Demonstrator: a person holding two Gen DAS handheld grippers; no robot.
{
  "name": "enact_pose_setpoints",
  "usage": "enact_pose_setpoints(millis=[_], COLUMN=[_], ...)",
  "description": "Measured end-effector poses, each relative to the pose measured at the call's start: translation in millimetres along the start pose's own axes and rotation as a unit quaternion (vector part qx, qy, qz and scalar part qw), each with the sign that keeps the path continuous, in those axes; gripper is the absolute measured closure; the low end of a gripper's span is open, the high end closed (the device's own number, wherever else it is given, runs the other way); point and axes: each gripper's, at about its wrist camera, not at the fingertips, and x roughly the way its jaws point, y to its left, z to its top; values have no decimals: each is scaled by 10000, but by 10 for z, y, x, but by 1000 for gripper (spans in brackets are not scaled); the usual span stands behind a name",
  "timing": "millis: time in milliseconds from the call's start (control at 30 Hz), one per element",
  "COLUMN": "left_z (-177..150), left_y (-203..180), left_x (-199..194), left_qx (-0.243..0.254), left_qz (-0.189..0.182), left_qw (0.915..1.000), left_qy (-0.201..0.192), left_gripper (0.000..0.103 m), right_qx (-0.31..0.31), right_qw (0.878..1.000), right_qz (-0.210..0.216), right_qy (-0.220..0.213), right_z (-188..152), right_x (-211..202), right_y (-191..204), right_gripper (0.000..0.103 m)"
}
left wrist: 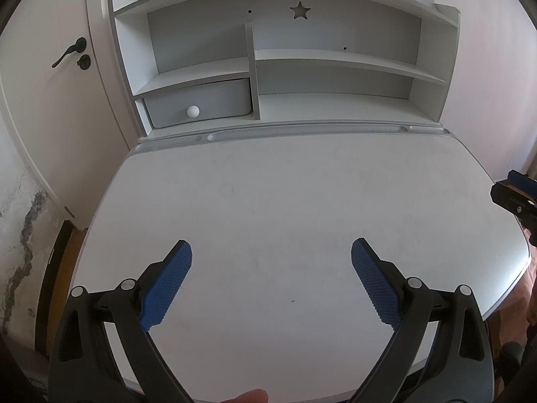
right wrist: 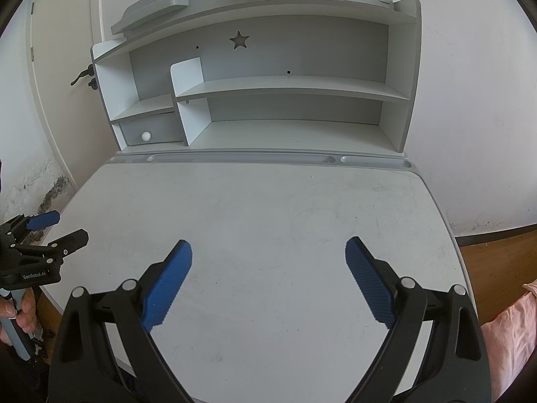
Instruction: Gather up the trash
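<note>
Both grippers are hovering over the near edge of the white desk (left wrist: 268,201), jaws spread wide and holding nothing. Left gripper (left wrist: 271,252) is sitting over the left half, right gripper (right wrist: 268,252) over the right half, well apart. Between either pair of blue pads (right wrist: 167,282) only bare desktop is showing. No trash is showing in either view; one tiny dark speck (left wrist: 293,301) is lying just inside the left gripper's right pad, too small to identify. Shelf unit (right wrist: 285,90) with a drawer (left wrist: 201,104) is standing at the desk's back.
</note>
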Motion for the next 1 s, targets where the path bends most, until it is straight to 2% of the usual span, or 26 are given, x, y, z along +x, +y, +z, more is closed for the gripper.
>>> enact_pose_setpoints(millis=[700, 1000], left_z=[13, 34], left_y=[-14, 38], left_x=[-41, 27], left_qx=[75, -5], left_qz=[11, -52], left_qw=[9999, 10000], left_qy=[-97, 12], left_gripper=[10, 10], right_qx=[-1, -3], right_qw=[10000, 10000], right_qz=[-2, 8], right_qy=[-4, -6], right_z=[5, 3], right_x=[-6, -9], right_y=[0, -6], right_gripper=[14, 14])
